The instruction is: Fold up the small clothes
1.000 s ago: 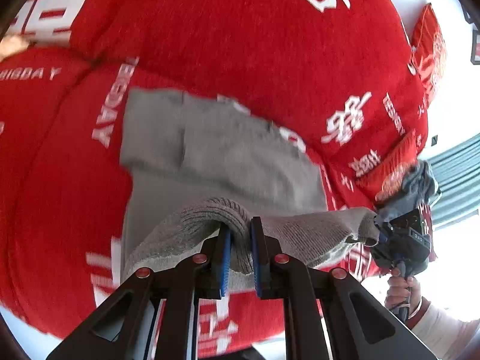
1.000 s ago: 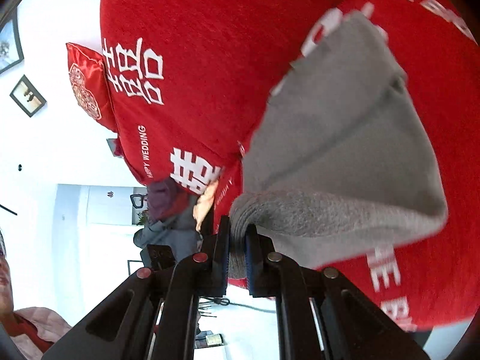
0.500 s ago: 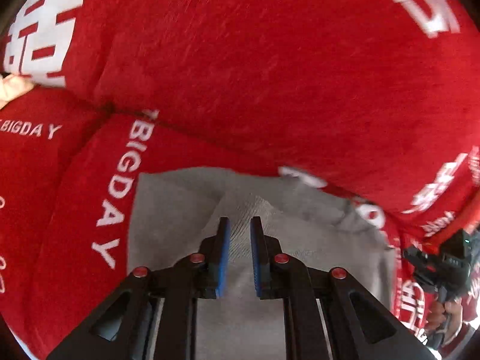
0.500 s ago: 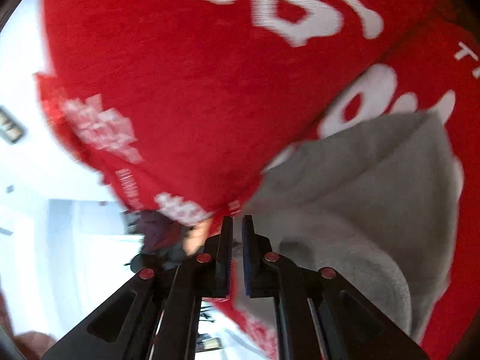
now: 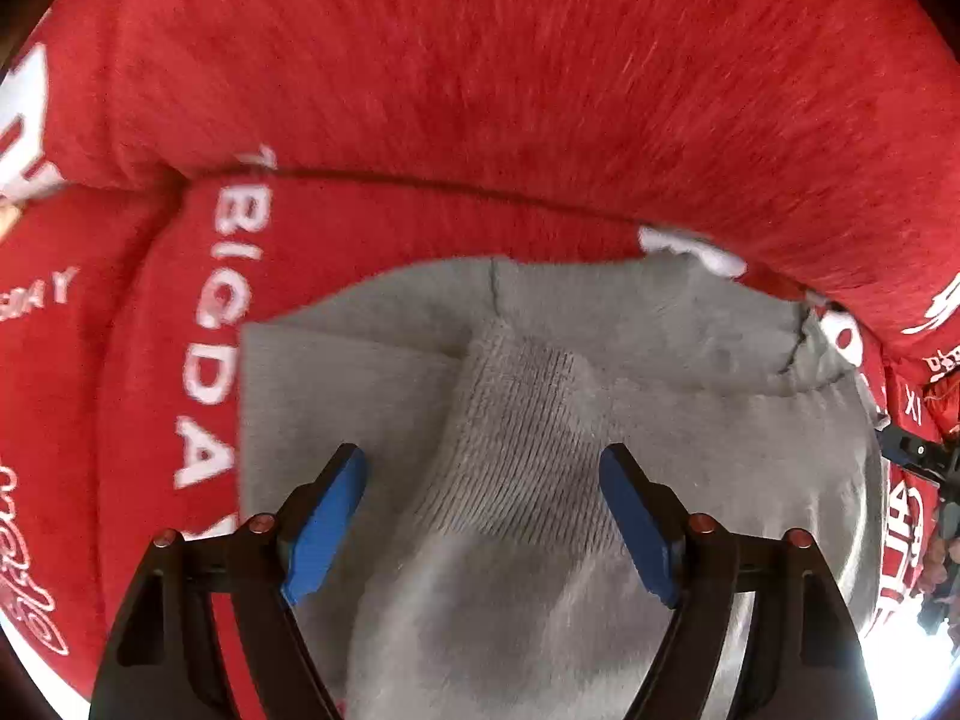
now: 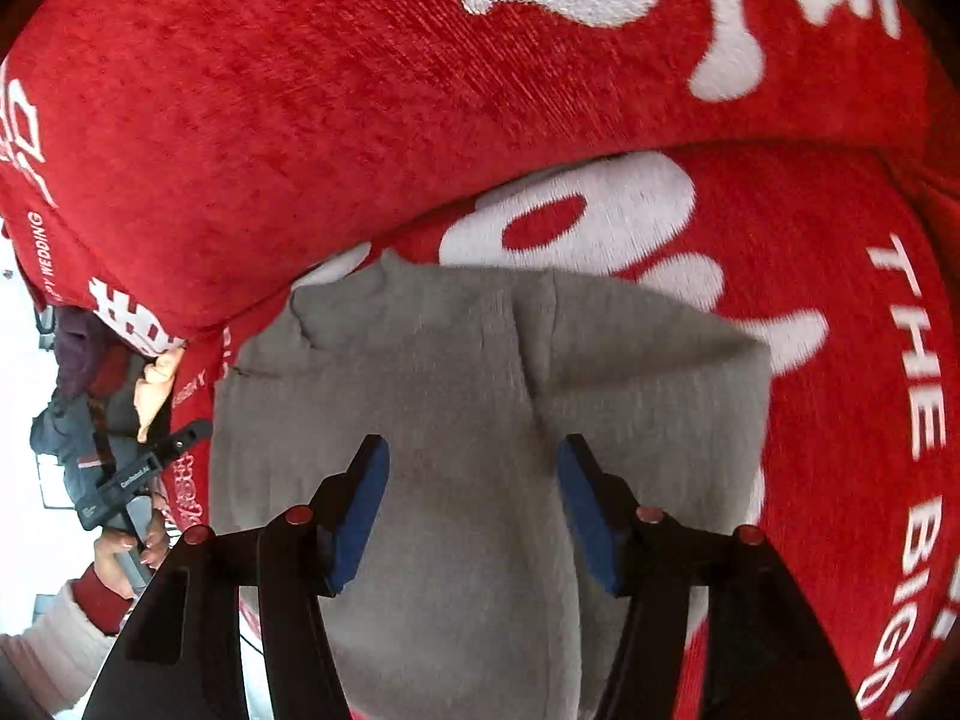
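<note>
A small grey knit garment (image 5: 660,372) lies folded over on a red sofa seat cushion (image 5: 372,228); its ribbed hem (image 5: 516,432) lies on top. My left gripper (image 5: 483,480) is open just above the ribbed hem, touching nothing. In the right wrist view the same garment (image 6: 648,372) lies flat, and my right gripper (image 6: 474,474) is open above its near edge, empty. The other gripper shows at the left edge of the right wrist view (image 6: 138,474) and at the right edge of the left wrist view (image 5: 918,456).
The red sofa backrest (image 5: 540,60) with white lettering rises right behind the garment. A pile of dark clothes (image 6: 84,372) sits past the sofa's end on the left of the right wrist view. A hand in a red cuff (image 6: 114,570) holds the other gripper.
Both grippers carried the garment's ribbed edge forward over the rest, then opened and let it go. The fold now lies on the cushion near the backrest.
</note>
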`<state>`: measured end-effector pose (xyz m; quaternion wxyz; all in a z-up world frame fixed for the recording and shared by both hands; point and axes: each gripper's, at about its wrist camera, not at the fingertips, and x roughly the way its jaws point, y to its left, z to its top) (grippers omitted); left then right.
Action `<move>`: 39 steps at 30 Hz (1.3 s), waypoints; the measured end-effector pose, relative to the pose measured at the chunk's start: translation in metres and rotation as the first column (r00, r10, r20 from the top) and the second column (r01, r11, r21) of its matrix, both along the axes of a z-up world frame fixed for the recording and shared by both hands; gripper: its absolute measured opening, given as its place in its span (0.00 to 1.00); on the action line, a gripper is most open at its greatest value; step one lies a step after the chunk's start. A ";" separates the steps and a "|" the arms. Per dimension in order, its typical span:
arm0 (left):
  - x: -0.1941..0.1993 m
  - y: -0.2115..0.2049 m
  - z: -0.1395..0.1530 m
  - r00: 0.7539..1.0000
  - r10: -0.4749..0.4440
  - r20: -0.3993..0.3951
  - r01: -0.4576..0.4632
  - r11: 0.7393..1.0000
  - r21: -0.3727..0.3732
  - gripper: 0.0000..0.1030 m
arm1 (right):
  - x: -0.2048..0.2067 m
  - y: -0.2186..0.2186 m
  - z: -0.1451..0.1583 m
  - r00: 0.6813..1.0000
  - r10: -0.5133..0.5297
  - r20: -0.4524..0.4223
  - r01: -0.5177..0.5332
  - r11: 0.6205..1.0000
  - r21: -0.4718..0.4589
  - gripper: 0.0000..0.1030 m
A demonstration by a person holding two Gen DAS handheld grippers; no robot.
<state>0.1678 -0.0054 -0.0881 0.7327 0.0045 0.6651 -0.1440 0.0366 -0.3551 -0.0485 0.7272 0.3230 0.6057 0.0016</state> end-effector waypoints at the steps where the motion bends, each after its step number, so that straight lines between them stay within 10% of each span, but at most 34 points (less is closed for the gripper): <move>1: -0.001 -0.002 -0.003 1.000 -0.005 0.001 0.005 1.000 0.010 0.75 | 0.004 0.000 -0.005 1.000 0.006 -0.007 -0.006 1.000 0.002 0.61; 4: -0.007 -0.006 0.005 0.997 -0.036 0.062 0.034 0.998 0.045 0.26 | 0.012 0.003 -0.015 0.999 0.039 -0.029 -0.039 0.999 -0.033 0.54; 5: -0.009 -0.005 0.010 0.997 -0.041 0.071 0.039 0.999 0.029 0.06 | 0.013 0.004 -0.014 0.998 0.046 -0.035 -0.048 0.997 -0.058 0.32; 7: -0.014 -0.003 0.023 0.995 -0.037 0.087 0.038 0.999 -0.012 0.06 | 0.014 0.005 -0.010 0.998 0.058 -0.031 -0.060 0.995 -0.084 0.06; 14: -0.006 -0.004 0.065 0.982 -0.036 0.183 0.050 0.996 -0.076 0.06 | 0.011 0.004 0.034 0.994 0.048 0.094 -0.040 0.996 -0.078 0.06; 23: 0.015 -0.002 0.009 0.985 0.082 0.155 -0.088 0.995 0.036 0.07 | 0.042 -0.012 -0.008 0.998 0.062 0.006 -0.060 0.981 -0.186 0.06; 25: 0.015 0.004 0.011 0.982 0.116 0.149 -0.123 0.992 0.042 0.18 | 0.042 -0.012 -0.021 0.997 0.075 -0.022 -0.078 0.978 -0.196 0.06; 27: 0.015 0.011 0.019 0.977 0.133 0.164 -0.153 0.981 0.117 0.59 | 0.041 -0.013 -0.022 0.998 0.062 -0.017 -0.064 0.980 -0.190 0.06; 31: 0.006 0.033 0.043 0.975 0.131 0.178 -0.156 0.978 0.136 0.60 | 0.032 -0.021 -0.010 0.999 0.030 -0.025 -0.034 0.984 -0.172 0.11; 35: -0.023 0.061 0.061 0.986 0.124 0.111 -0.136 0.984 0.112 0.60 | 0.005 -0.018 0.011 0.999 -0.033 -0.016 0.031 0.993 -0.115 0.42; 39: -0.066 0.077 0.061 0.990 0.137 0.027 -0.138 0.988 0.063 0.60 | -0.036 -0.010 0.030 0.997 -0.080 0.007 0.080 0.997 -0.018 0.44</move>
